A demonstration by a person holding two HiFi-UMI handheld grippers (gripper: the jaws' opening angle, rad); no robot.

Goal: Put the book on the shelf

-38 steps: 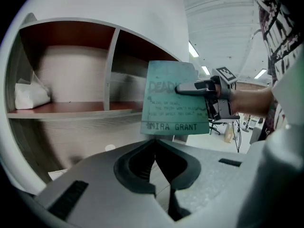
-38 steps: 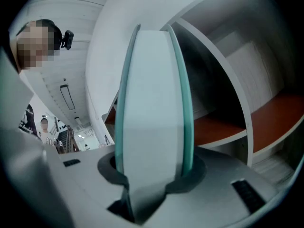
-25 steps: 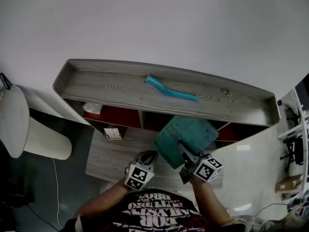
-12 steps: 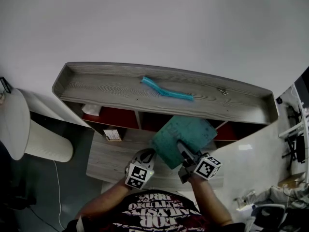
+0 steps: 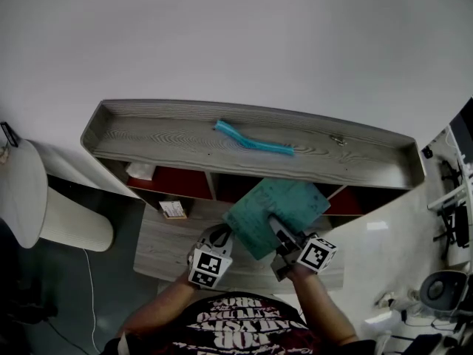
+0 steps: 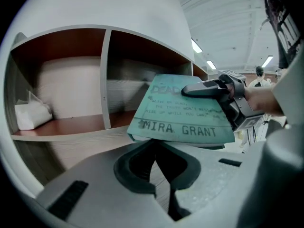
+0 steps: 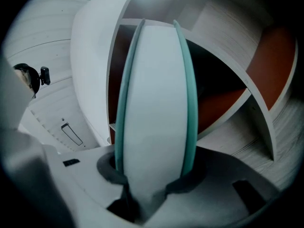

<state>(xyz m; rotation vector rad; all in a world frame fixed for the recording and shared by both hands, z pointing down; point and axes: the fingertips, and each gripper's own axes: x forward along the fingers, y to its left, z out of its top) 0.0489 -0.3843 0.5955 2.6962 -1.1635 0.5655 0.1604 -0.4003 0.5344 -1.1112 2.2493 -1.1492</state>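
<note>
Gripping the book (image 5: 281, 207) by its near edge just before the shelf's (image 5: 155, 135) middle opening, the right claw (image 5: 276, 228) is needing to level it past the divider (image 6: 105, 80), while the left claw (image 5: 222, 237) is hovering nearby, pinched together and empty.

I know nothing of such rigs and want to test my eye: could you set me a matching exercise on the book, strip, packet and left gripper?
1 book
2 strip
3 packet
4 left gripper

a on top of the shelf
b empty
c in the left compartment
d in front of the shelf

Pairs: 1-d, 2-a, 3-c, 4-b
</note>
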